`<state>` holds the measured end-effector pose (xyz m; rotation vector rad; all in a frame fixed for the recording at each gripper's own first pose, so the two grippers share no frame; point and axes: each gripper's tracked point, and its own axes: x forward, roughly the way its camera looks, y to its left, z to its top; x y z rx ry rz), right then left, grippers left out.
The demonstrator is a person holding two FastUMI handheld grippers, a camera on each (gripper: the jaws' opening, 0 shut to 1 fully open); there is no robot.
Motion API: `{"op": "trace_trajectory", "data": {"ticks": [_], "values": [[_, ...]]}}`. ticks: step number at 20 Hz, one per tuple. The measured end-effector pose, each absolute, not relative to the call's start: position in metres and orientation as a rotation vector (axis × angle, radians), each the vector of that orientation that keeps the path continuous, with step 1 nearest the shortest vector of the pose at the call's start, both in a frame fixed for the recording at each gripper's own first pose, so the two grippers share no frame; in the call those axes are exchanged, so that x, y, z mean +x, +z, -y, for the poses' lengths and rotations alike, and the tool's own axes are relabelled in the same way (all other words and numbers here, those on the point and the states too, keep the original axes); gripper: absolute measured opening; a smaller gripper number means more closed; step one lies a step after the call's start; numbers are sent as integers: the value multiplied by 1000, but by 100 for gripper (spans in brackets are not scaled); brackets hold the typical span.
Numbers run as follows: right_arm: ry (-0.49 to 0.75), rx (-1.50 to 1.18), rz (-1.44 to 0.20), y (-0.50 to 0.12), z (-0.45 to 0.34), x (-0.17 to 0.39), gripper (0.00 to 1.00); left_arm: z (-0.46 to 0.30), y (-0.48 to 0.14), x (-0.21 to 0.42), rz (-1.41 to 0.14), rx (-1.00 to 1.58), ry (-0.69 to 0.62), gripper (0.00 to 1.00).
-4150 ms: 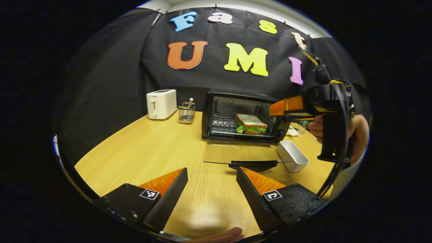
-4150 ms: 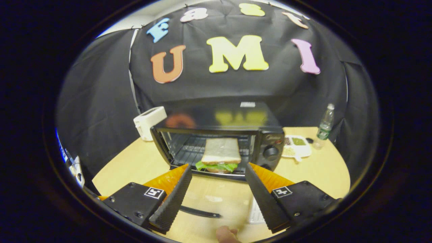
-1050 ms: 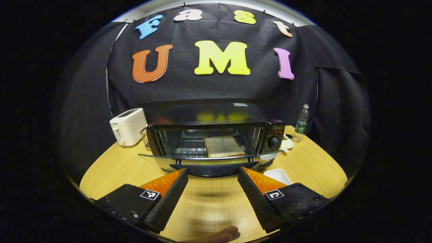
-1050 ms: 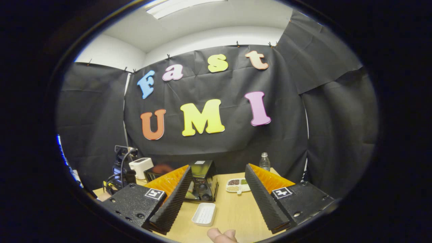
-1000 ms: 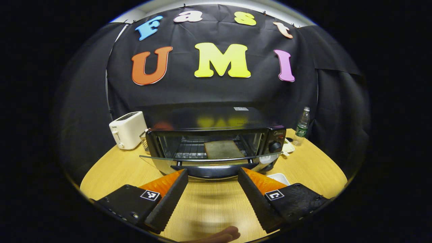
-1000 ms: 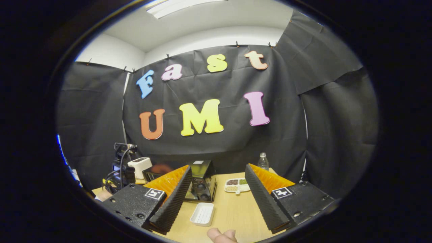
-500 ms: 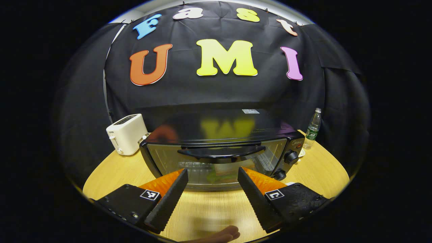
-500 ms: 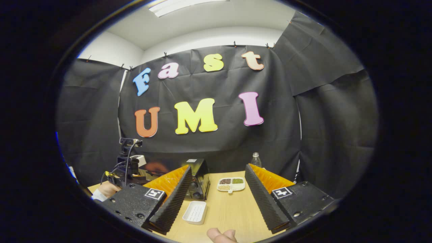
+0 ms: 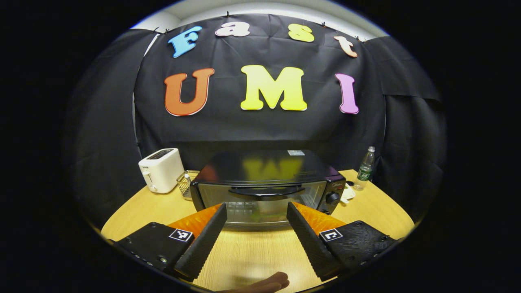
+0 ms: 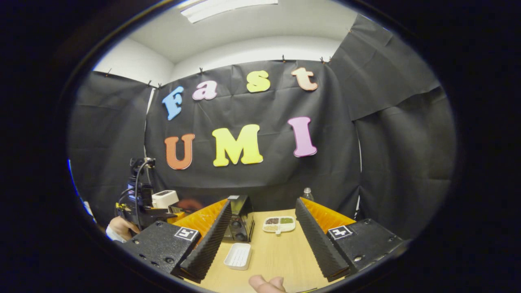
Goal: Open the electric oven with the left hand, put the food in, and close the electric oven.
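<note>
Left gripper sits low over the wooden table, jaws spread wide with nothing between them, aimed square at the electric oven. Oven door is shut, its black handle across the top of the glass. Gripper stands clear of the door, not touching; likely placed so because the closing step looks finished and no grasp is needed.

Through the glass a pale shape with a trace of green shows on the rack: the food, apparently a sandwich, though dim. So the task's thing is inside the closed oven.

Right gripper is also wide apart and empty, held off to the oven's side, probably to keep out of the door's way.

Containers:
- white rectangular tray, on the table near the oven's end, empty as far as visible.
- divided white dish, holding dark, green and pale contents; kind not clear.
- wire basket between white toaster and oven; contents too small to tell.
- plastic bottle, at the table's far edge.
</note>
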<state>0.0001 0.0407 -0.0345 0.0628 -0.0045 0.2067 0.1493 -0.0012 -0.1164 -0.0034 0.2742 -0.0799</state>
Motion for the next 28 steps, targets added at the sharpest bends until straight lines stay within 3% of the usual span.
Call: {"op": "trace_trajectory", "data": {"ticks": [13, 20, 28], "values": [[183, 27, 100, 4, -31, -52, 96, -1, 10, -3, -18, 5, -50, 97], [166, 4, 142, 4, -21, -73, 96, -12, 1, -68, 3, -10, 28, 97], [152, 5, 54, -37, -13, -59, 96, -3, -13, -94, 20, 15, 6, 97]]}}
